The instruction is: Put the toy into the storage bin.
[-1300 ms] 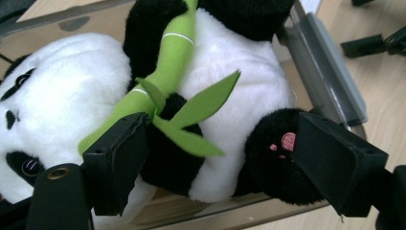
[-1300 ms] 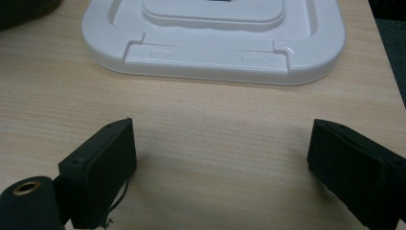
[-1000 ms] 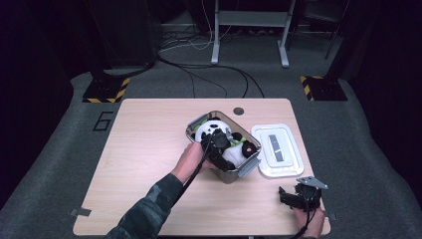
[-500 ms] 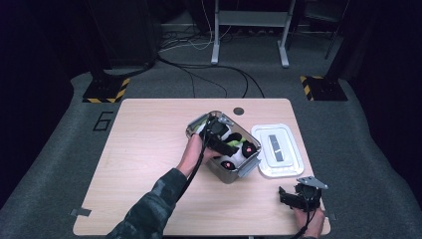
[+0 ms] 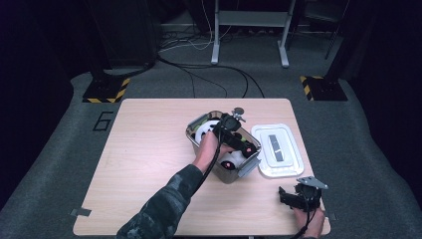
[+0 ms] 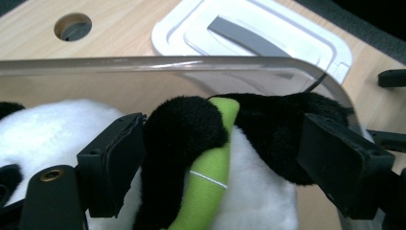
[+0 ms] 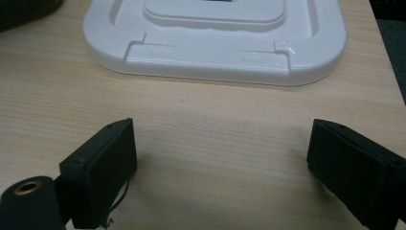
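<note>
My left gripper (image 6: 225,153) jaws wide, just been opening, straddling panda plush (image 6: 268,201) in clear bin (image 5: 199,130), green bamboo axis 12-6 btwn pads; right gripper (image 5: 293,196) wide, empty, lid (image 7: 215,38) at 12.

A round hole (image 5: 239,110) sits near the wooden table's (image 5: 144,164) twelve o'clock edge. Yellow-black striped floor plates (image 5: 105,90) lie at eleven and one o'clock.
</note>
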{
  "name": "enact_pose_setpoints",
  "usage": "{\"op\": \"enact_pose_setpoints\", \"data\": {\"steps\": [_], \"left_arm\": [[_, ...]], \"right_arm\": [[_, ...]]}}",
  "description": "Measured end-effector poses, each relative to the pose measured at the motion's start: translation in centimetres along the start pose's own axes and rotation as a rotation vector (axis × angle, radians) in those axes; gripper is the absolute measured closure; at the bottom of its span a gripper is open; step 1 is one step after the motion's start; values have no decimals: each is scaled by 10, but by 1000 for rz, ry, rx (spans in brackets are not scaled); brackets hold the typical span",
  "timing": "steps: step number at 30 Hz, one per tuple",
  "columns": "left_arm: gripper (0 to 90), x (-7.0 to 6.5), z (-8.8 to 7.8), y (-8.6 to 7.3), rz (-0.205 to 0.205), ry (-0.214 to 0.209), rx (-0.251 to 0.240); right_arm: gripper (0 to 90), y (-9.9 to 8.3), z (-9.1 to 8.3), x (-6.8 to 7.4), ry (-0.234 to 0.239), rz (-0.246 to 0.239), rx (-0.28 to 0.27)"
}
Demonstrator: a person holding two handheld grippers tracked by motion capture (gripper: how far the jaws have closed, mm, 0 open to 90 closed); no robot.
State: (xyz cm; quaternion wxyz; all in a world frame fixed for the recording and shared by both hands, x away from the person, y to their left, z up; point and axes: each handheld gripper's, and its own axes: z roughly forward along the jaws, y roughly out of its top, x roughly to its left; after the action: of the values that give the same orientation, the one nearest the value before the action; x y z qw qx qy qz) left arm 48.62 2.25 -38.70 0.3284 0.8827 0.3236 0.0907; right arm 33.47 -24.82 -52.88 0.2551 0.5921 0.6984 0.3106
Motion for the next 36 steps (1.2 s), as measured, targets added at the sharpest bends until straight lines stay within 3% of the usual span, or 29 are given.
{"op": "enact_pose_setpoints", "data": {"steps": [7,11,15,22,27,31,36], "left_arm": [[166,0,13,-2,4,34,69],[169,-3,17,-1,42,75,108],[169,-3,16,-1,54,72,105],[170,13,-19,-3,-9,4,-9],[173,33,-47,-11,-62,38,-74],[182,50,-53,-23,-97,76,-68],[195,63,-42,-37,-124,93,-15]], "right_arm": [[90,0,0,0,-1,0,-2],[91,0,0,0,-1,-1,-2],[91,0,0,0,-1,-1,-1],[91,0,0,0,-1,0,-1],[91,0,0,0,-1,-1,-2],[91,0,0,0,-1,-1,-1],[92,0,0,0,-2,-1,-1]]}}
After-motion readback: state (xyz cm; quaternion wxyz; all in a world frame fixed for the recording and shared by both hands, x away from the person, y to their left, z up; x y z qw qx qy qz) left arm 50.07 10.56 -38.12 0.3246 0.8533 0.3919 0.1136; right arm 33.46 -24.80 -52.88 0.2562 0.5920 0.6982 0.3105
